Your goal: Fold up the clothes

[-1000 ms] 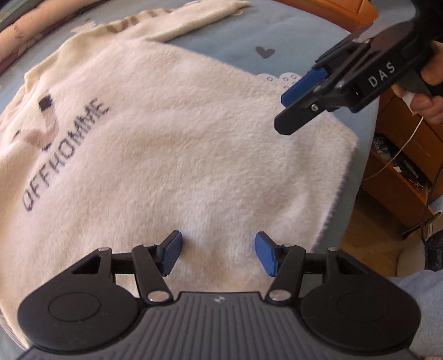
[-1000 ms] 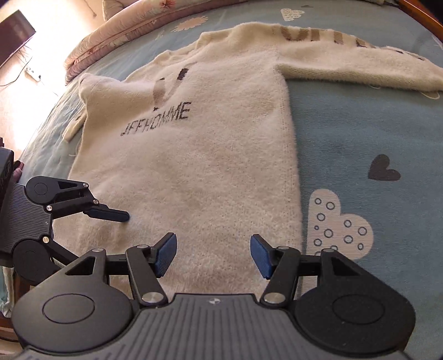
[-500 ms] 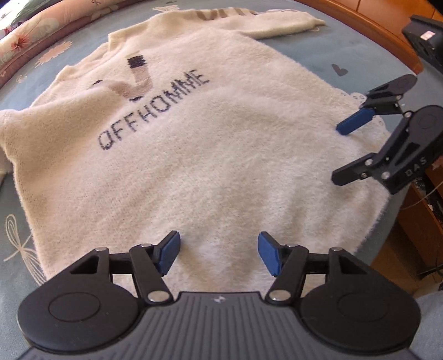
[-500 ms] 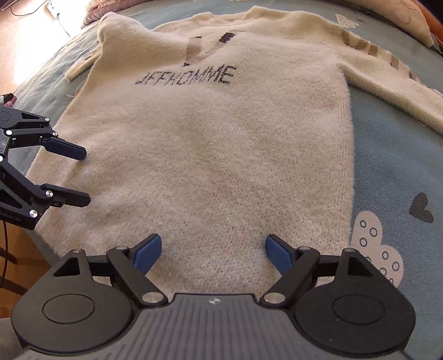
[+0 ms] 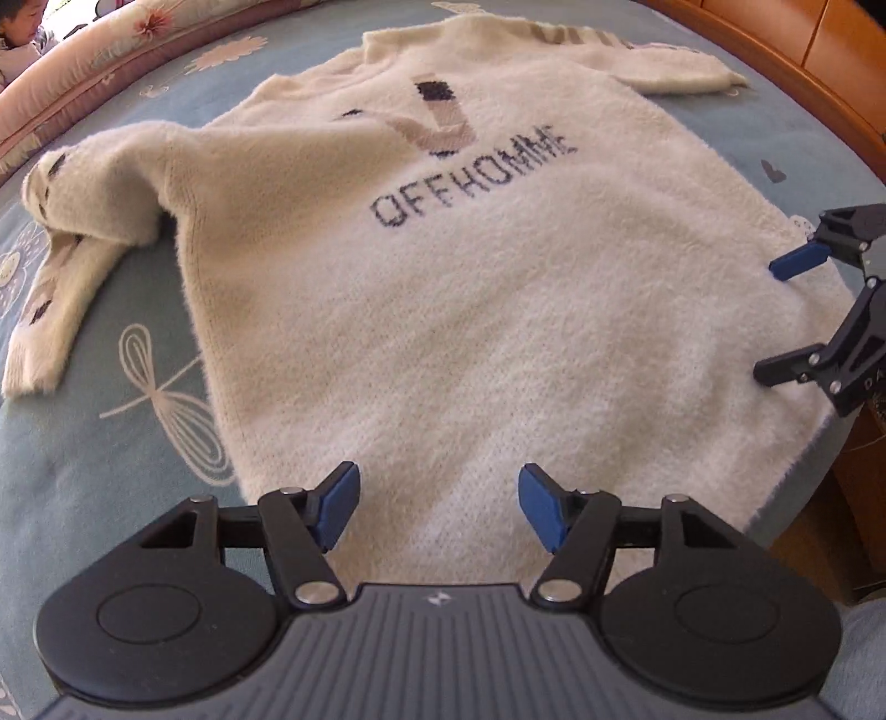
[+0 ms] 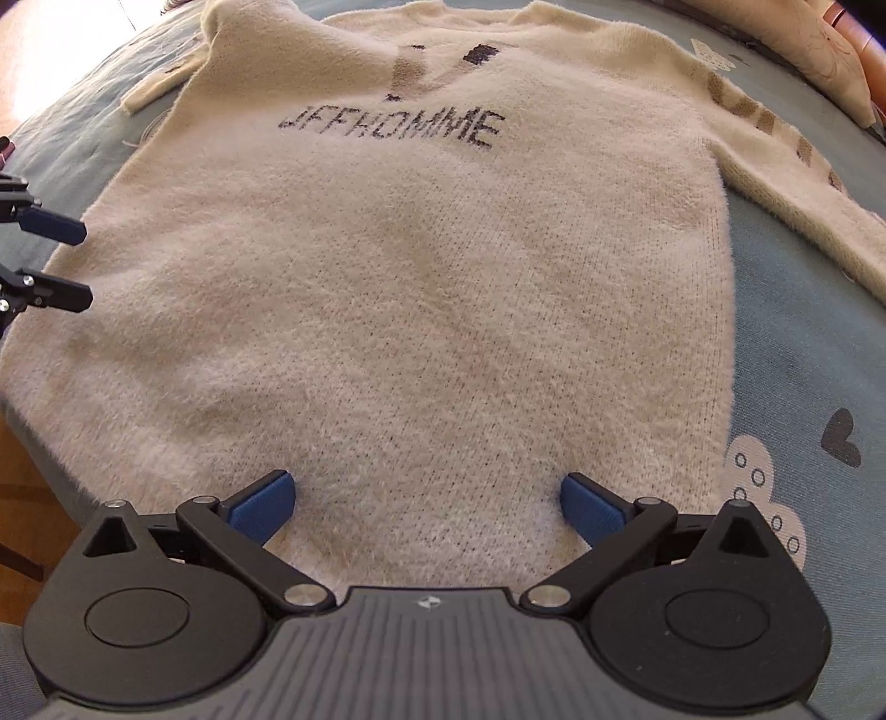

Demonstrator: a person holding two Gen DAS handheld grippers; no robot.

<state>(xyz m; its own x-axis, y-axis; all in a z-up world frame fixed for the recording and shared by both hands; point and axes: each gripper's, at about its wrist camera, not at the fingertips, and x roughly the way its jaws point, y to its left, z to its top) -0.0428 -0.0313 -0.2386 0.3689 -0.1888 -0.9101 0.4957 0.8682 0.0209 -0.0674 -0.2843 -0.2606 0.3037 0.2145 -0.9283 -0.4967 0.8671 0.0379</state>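
A fuzzy cream sweater (image 5: 470, 310) (image 6: 421, 288) with dark "OFFHOMME" lettering lies flat, front up, on the bed. One sleeve (image 5: 83, 221) lies crumpled at its left. The other sleeve (image 6: 775, 183) stretches out to the right. My left gripper (image 5: 440, 498) (image 6: 72, 260) hangs over the hem near the sweater's left side, jaws opening, pads pressing on nothing. My right gripper (image 6: 426, 493) (image 5: 775, 318) points down over the hem toward the right side. Its jaws are opening wide, with only the fabric below them.
A blue bedspread (image 6: 803, 343) (image 5: 111, 454) printed with hearts, clouds and dragonflies lies under the sweater. A floral bolster (image 5: 94, 61) runs along the far side. A wooden bed frame (image 5: 803, 44) curves at the back right. The bed's near edge drops to wooden furniture (image 5: 841, 498).
Both grippers have slid apart along the hem, the left one leftward, the right one rightward. The right jaws have spread much wider, the left slightly. The crumpled sleeve has come into the left view.
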